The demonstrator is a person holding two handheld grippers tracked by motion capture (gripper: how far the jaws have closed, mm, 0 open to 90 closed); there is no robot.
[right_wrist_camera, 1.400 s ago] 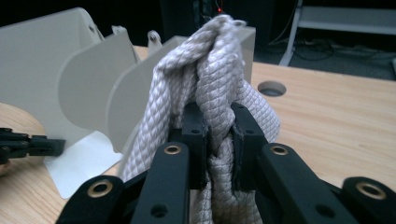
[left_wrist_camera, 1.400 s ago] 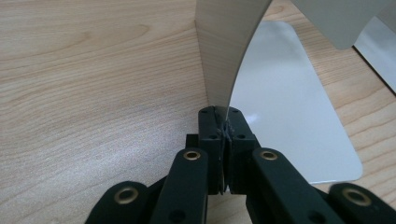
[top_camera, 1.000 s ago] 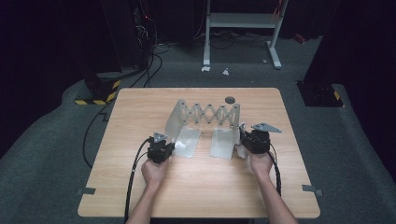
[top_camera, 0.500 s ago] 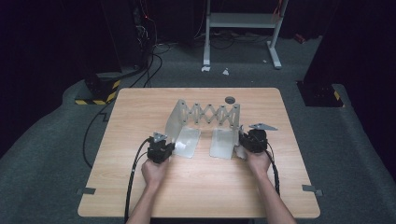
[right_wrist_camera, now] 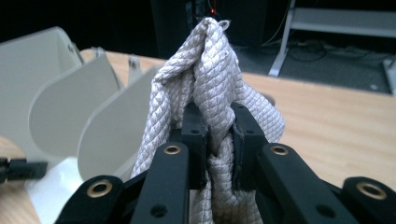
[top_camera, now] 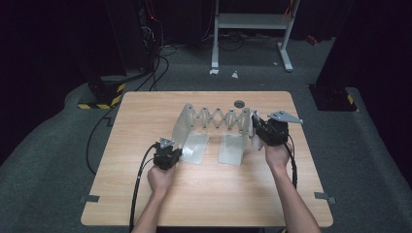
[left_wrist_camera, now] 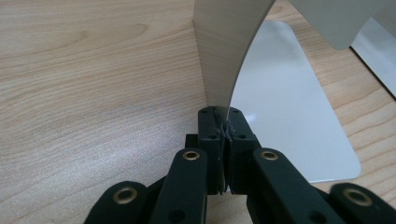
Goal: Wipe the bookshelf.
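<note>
Both claws matt black, brass-ringed pivot holes; black cables trail; right claw (top_camera: 259, 132) carries a grey three-cornered plate; forearms seemingly sleeveless.

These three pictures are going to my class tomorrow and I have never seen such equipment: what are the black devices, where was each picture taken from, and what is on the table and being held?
No machine works here: a person sits at a wooden table and holds a black hand-held clamp in each hand. The high view looks down from above the person's side; the other two pictures come from small cameras riding on each clamp, looking along its two black jaws.

On the table stands a pale metal expanding rack: upright plates joined by a scissor-like lattice, with flat feet resting on the wood.

The left tool is shut on the edge of one upright plate, seen close up in the left gripper view. The right tool is shut on a bunched white quilted cloth, lifted off the table near the rack's right end.
</note>
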